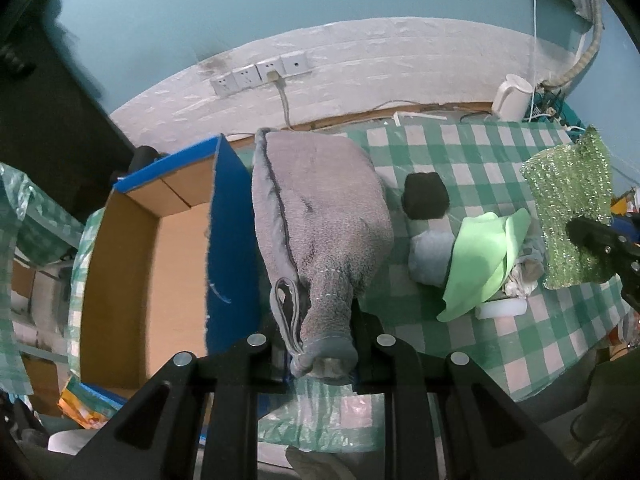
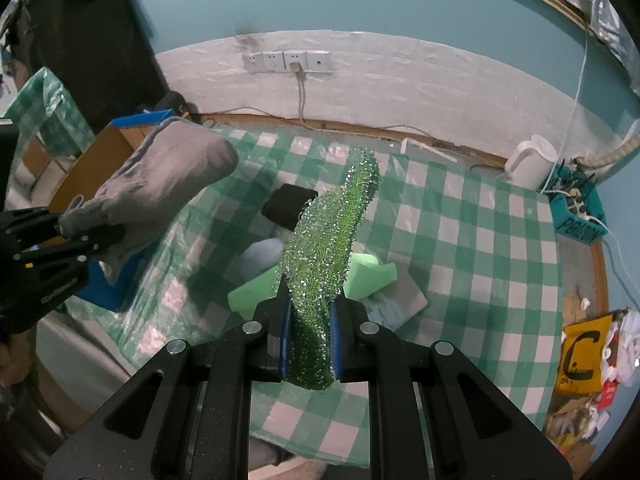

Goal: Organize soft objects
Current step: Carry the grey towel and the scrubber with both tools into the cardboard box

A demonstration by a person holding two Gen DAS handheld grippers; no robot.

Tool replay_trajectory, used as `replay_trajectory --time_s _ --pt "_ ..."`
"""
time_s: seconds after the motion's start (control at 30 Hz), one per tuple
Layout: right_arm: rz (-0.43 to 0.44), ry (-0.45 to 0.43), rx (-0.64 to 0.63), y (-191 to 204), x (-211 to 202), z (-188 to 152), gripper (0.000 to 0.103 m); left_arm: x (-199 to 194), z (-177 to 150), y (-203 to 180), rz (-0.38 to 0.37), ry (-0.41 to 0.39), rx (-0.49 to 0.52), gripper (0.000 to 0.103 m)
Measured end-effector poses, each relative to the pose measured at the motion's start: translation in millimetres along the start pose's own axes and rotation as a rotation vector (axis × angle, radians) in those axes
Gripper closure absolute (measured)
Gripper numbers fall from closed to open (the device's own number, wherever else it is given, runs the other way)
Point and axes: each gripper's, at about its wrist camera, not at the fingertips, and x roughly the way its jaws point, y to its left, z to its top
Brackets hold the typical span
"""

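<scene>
Left claw (image 1: 320, 344) is clamped on the towel (image 1: 320, 216), right claw (image 2: 308, 344) on the scourer (image 2: 332, 248); swing the towel toward nine o'clock, clearing the box (image 1: 132, 280) wall before release.

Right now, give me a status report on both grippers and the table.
Left gripper shut on grey towel, beside open box. Right gripper shut on sparkly green cloth. More soft items on checked table.
</scene>
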Motion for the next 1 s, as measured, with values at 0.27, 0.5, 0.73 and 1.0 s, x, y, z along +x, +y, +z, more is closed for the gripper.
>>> replay_trajectory --time_s 0.27,0.5,0.73,1.0 --pt "-0.008 -0.012 -0.005 11.5 -1.5 11.7 0.089 -15.3 -0.4 14.6 0.005 -0.034 -0.026 0.083" --pt "0.010 -0.044 -0.034 32.1 -9.7 27.9 0.089 -28.1 -1.5 29.5 0.015 -0.068 -0.049 0.083" --pt "0.037 -0.051 -0.072 60.2 -6.1 43.9 0.089 -36.4 -4.7 55.8 0.035 -0.092 -0.102 0.083" --pt "0.071 -0.055 -0.122 98.3 -0.3 62.4 0.089 -37.0 -12.4 88.0 0.055 -0.092 -0.161 0.083"
